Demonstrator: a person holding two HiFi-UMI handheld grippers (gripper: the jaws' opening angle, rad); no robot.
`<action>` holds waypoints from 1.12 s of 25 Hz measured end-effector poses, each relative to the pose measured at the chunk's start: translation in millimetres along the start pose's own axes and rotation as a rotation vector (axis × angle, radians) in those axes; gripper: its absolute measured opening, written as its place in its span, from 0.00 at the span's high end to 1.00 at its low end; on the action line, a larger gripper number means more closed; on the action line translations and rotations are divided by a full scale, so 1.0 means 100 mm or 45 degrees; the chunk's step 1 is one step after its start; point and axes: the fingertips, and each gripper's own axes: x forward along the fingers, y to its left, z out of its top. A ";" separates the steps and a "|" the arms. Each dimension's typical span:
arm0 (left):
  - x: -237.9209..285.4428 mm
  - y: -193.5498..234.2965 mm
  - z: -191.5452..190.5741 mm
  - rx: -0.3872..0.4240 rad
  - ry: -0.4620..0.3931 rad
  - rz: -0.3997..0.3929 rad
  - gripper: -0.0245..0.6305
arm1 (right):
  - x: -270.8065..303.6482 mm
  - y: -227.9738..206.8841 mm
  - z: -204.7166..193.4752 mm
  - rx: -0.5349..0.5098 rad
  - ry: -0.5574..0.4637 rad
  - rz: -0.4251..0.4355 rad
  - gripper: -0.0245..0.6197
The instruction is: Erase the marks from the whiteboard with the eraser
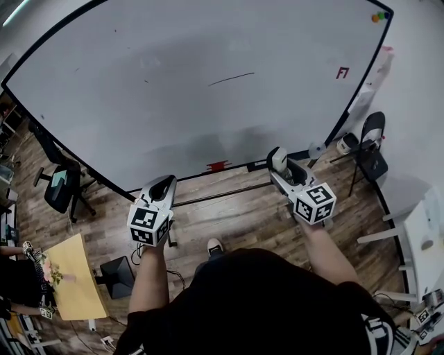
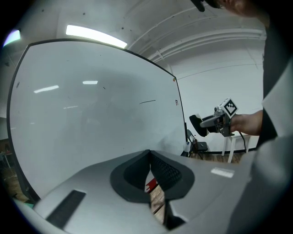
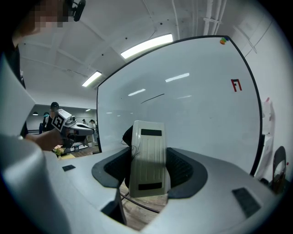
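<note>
Between the jaws of the right gripper, the eraser is clamped upright and shows only its white ribbed back; its wiping face is turned away. The left gripper has its jaws pressed together with nothing in them, and its grey body hides the lower part of the whiteboard in its own view. A small red thing at the board's lower edge is too small to identify. The person's dark top cuts off the floor nearest the head camera.

The whiteboard stands ahead on a wooden floor, under long ceiling lights. One thin black line crosses its middle, and a red mark sits near its right edge, with coloured magnets in the top corner. The eraser is held in the air, clear of the board.

A black office chair and a yellow table stand at the left, a folding chair at the right.
</note>
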 end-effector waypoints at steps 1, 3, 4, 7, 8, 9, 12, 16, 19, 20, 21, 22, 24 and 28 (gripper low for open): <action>0.02 0.01 -0.01 -0.001 0.002 -0.002 0.95 | 0.01 -0.01 0.00 0.000 0.001 -0.002 0.59; 0.05 0.02 -0.01 -0.002 0.006 -0.008 0.95 | 0.02 -0.02 -0.01 0.001 0.005 -0.007 0.59; 0.06 0.03 -0.01 -0.004 0.008 -0.011 0.95 | 0.03 -0.03 -0.01 0.002 0.006 -0.009 0.59; 0.08 0.05 0.00 -0.006 0.005 -0.015 0.95 | 0.06 -0.06 -0.01 0.006 0.009 -0.015 0.59; 0.09 0.06 0.01 -0.006 0.002 -0.014 0.95 | 0.07 -0.07 -0.01 0.009 0.008 -0.016 0.59; 0.09 0.07 0.02 -0.005 -0.003 -0.012 0.95 | 0.08 -0.08 -0.01 0.011 0.007 -0.018 0.59; 0.12 0.10 0.02 0.006 -0.007 -0.011 0.94 | 0.11 -0.11 0.01 0.014 0.005 -0.026 0.59; 0.17 0.12 0.02 -0.003 -0.001 -0.015 0.95 | 0.13 -0.16 0.00 0.019 0.005 -0.036 0.59; 0.21 0.12 0.03 0.006 -0.004 -0.025 0.94 | 0.14 -0.18 0.00 0.024 0.007 -0.042 0.59; 0.22 0.13 0.02 0.005 -0.003 -0.027 0.95 | 0.15 -0.19 -0.01 0.025 0.008 -0.043 0.59; 0.22 0.13 0.02 -0.001 -0.001 -0.030 0.95 | 0.15 -0.19 -0.01 0.026 0.009 -0.045 0.59; 0.22 0.13 0.01 -0.008 0.001 -0.032 0.95 | 0.16 -0.19 -0.01 0.027 0.009 -0.047 0.59; 0.22 0.12 0.01 -0.007 0.001 -0.036 0.95 | 0.15 -0.20 -0.01 0.027 0.008 -0.054 0.59; 0.22 0.10 0.03 0.009 -0.005 -0.045 0.95 | 0.13 -0.24 -0.01 0.027 0.007 -0.065 0.59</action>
